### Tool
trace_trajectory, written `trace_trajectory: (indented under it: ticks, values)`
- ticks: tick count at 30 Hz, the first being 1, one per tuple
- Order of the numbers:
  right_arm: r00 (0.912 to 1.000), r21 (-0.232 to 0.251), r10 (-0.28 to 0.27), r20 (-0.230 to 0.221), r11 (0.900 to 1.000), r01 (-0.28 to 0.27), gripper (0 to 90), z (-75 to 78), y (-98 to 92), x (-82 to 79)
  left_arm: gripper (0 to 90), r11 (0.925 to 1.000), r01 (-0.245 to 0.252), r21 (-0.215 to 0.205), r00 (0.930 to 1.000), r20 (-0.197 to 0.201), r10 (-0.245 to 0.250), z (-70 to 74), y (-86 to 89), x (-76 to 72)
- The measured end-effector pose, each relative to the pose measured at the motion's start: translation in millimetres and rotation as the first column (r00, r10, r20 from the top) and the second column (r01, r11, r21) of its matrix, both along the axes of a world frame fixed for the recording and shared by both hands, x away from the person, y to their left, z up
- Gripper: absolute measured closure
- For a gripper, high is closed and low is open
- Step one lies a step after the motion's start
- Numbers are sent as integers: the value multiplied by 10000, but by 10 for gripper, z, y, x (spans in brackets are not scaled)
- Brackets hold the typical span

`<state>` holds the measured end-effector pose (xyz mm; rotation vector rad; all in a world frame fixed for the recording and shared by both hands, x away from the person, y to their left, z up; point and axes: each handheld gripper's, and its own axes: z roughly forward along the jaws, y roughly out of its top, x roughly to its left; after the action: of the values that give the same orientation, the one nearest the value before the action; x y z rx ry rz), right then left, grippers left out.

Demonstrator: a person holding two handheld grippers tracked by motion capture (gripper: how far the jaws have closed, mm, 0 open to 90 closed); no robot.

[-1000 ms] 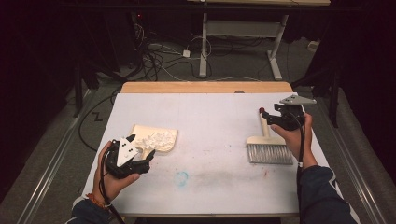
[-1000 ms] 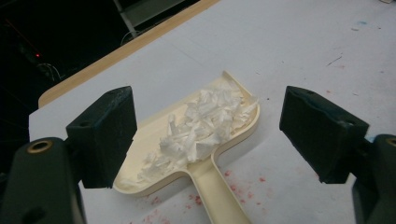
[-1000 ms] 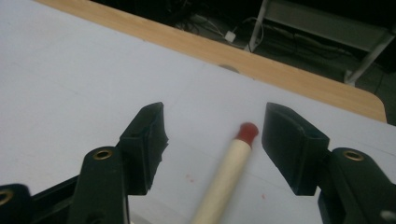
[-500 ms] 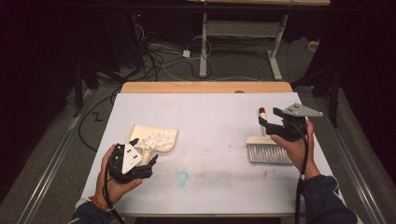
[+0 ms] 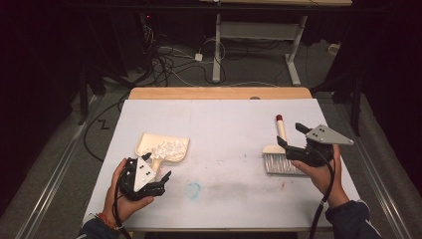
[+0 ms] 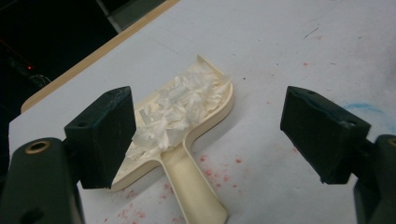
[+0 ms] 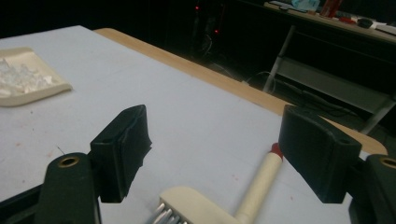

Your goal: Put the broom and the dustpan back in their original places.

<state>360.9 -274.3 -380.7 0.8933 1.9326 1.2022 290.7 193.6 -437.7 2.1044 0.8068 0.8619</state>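
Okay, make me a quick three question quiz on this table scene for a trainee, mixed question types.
1. True or false: the dustpan holds white shredded paper.
2. Multiple choice: the brush lies on the table with its handle pointing A) toward the far wooden edge, B) toward the dustpan, C) toward the person.
3. Short answer: are the right tongs clamped on the brush?

Key
1. True; the shreds lie heaped in the pan.
2. A.
3. No. Their jaws have just been opening and stand apart, with the brush lying free on the table below them.
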Motion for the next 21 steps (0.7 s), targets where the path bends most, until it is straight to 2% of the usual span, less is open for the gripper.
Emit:
trace_trajectory:
  ticks: [2, 4, 7, 9, 12, 17, 19, 21]
  values:
    - [9999, 47, 98, -48, 9999, -98, 246, -18, -10, -56, 171, 9999, 89, 62, 9999, 47, -90, -4, -23, -3]
    - [10000, 16, -24, 57, 10000, 24, 246, -35, -18, -114, 170, 9998, 180, 88, 9998, 72, -181, -7, -40, -2]
    - [9997, 61, 156, 210, 9999, -157, 228, -72, -42, -202, 171, 9996, 167, 225, 9998, 71, -169, -13, -63, 11]
    - [9995, 78, 195, 246, 9998, -197, 215, -105, -57, -244, 170, 9997, 173, 163, 9998, 12, -173, -17, -67, 23]
    - [9995, -124, 42, 316, 9999, -39, 209, -162, -77, -306, 171, 9994, 264, 240, 9997, 2, -264, -32, -87, 25]
    - [9997, 87, -59, 233, 9999, 57, 236, -236, -132, -404, 171, 9990, 342, 279, 9994, -117, -339, -67, -142, 18]
    - [9997, -177, -42, 239, 9998, 47, 228, -274, -137, -445, 171, 9986, 436, 304, 9990, -107, -433, -83, -175, 2]
    - [9996, -172, -33, 295, 9998, 38, 230, -324, -143, -496, 170, 9979, 556, 329, 9983, -171, -551, -102, -200, -5]
